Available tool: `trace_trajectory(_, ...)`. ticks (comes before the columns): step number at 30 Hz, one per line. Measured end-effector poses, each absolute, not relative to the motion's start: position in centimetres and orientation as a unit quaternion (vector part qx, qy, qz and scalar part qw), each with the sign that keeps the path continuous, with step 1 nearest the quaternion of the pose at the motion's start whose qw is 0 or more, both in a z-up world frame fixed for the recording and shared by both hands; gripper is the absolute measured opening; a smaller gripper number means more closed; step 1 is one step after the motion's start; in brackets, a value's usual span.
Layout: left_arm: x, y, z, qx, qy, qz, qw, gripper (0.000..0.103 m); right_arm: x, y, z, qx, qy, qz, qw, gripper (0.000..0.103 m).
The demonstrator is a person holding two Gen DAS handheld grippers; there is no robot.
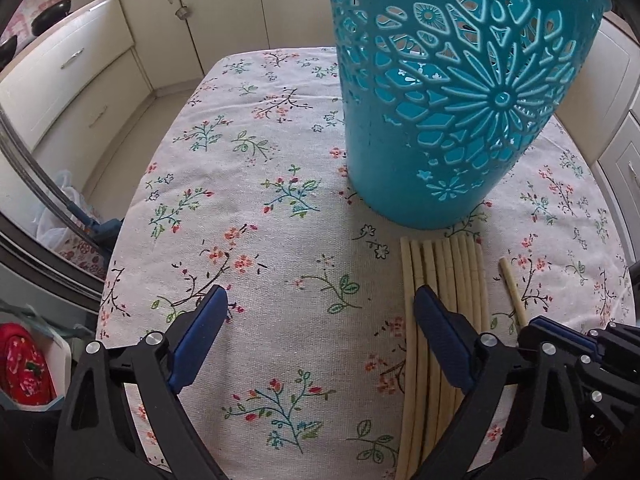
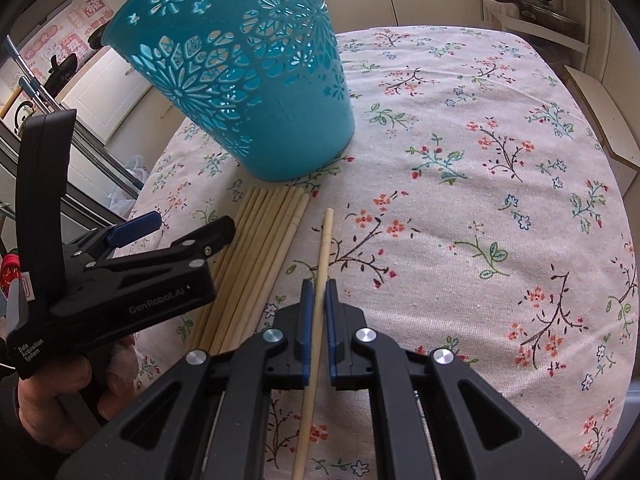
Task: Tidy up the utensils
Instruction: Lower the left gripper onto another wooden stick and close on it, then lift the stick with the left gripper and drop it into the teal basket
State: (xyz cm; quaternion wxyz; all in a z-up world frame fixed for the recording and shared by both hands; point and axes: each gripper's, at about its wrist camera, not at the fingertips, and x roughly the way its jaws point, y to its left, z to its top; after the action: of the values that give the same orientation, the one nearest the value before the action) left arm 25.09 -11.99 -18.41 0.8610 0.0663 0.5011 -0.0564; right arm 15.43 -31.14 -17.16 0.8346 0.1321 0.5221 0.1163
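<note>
A teal perforated holder (image 1: 460, 92) stands upright on the floral tablecloth; it also shows in the right wrist view (image 2: 256, 80). A bundle of pale wooden chopsticks (image 1: 444, 280) lies flat just in front of it, also in the right wrist view (image 2: 260, 256). My left gripper (image 1: 320, 304) is open, its right finger resting over the bundle. My right gripper (image 2: 319, 292) is shut on a single chopstick (image 2: 322, 256), apart from the bundle, its tip visible in the left wrist view (image 1: 510, 292).
The floral tablecloth (image 2: 480, 200) covers the table. Cream cabinets (image 1: 80, 64) and pans stand to the left, a shelf (image 2: 536, 4) with a pot at back right. A red container (image 1: 24, 364) sits beside the table's left edge.
</note>
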Motion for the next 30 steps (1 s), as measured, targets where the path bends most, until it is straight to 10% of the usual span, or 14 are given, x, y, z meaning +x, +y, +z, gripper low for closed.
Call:
trace_trajectory(11,25.8,-12.4,-18.6,0.065,0.496,-0.089,0.861,0.065,15.8,-30.7,-17.3,0.127,0.517,0.113,0.839,0.007)
trace_trajectory(18,25.1,-13.8,-18.2,0.084,0.488,-0.143,0.857,0.007,16.1,-30.7,-17.4,0.126,0.514,0.113,0.841,0.007)
trace_trajectory(30,22.7,-11.6,-13.1,0.059,0.478,-0.192,0.855,0.005,16.4,-30.4,-17.5,0.124,0.512,0.108,0.843,0.007)
